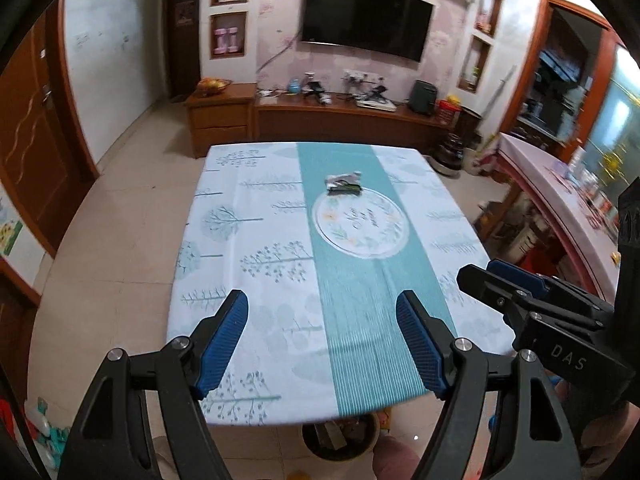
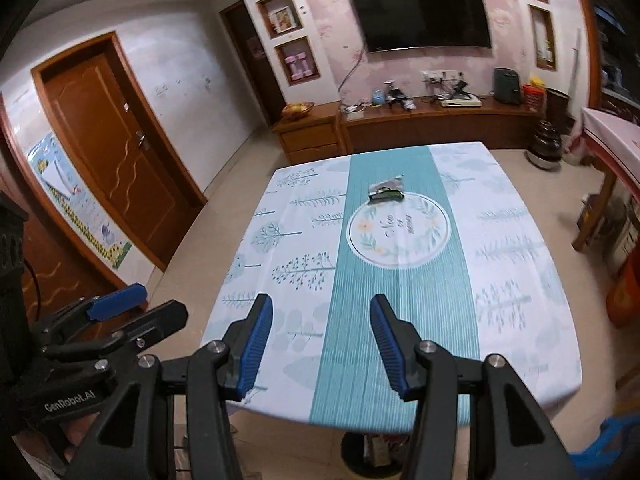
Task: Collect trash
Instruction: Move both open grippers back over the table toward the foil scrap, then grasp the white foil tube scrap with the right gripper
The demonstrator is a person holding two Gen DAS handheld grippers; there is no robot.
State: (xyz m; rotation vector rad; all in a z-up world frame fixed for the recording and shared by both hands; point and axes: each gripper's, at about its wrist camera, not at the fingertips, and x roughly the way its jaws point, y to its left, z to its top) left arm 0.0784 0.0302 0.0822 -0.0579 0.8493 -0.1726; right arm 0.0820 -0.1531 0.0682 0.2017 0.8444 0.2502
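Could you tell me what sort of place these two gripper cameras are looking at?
Most likely a living room in a home. A flat television hangs on a flowered wall above a low wooden cabinet, and in front stands a table under a tree-printed cloth, with a small pile of trash on it.

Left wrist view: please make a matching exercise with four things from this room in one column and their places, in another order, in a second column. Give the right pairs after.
Things:
1. trash pile
2. television
3. fruit bowl
4. bin

Places:
A. on the wall
B. on the floor under the table's near edge
C. on the teal stripe, beyond the round emblem
D. on the low wooden cabinet at the left

Pairs: 1-C, 2-A, 3-D, 4-B
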